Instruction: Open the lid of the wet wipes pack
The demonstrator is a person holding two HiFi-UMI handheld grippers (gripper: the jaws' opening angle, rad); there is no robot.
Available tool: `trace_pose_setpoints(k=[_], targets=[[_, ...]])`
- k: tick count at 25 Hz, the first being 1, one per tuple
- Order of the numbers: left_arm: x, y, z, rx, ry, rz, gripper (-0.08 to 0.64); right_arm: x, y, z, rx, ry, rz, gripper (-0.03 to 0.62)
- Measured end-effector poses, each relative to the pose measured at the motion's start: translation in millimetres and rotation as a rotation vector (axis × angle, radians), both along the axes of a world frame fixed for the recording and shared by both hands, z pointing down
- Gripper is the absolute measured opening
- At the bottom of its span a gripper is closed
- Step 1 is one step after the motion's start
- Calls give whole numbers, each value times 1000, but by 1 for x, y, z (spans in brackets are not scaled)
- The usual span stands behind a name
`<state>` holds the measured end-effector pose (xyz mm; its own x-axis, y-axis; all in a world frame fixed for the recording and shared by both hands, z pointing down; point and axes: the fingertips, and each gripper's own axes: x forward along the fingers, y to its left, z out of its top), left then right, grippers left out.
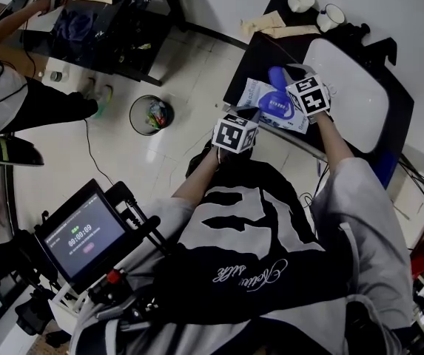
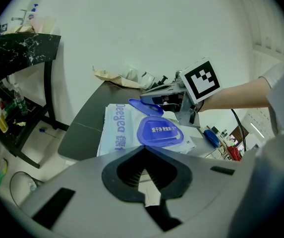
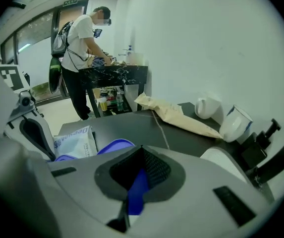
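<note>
The soft white and pale-blue wet wipes pack lies flat on the dark grey table, near the edge closest to the person; its printed side faces up.

The blue plastic flip lid stands lifted off the blue oval frame on top of the pack, hinged at its far side and tilted up; the lid is already partly open.

The right gripper is clenched on the free edge of the lid; in the right gripper view the blue flap runs up between its two dark pads.

The left gripper sits at the pack's near edge with its jaws drawn together; a strip of white material shows pinched between them, which looks like the pack's edge.

Farther back on the table lie a crumpled beige paper bag and two white cups, well apart from the pack.

On the pale tiled floor to the left stands a round black bin; another person stands at a black side table in the background.
</note>
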<state>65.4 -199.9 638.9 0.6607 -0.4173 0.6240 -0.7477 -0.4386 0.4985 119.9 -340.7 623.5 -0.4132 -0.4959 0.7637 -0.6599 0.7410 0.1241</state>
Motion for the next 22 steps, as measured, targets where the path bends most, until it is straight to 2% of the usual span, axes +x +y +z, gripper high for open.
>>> trace_pose_setpoints(k=[4,10,19,22], targets=[[-1,1,0,-6,2,2,-2,1,-1,-5,19,-16,31,-2],[-2,4,-2,-18,9,5,-2,6,8,-53,74,-167,146,-2],[-3,2,-4,-39,37,18,-2,11,73,-95,136,-312,319,-2],[-3,3,-17,-1,38,59,-2,13,97,-102,137,-386,406,-2]])
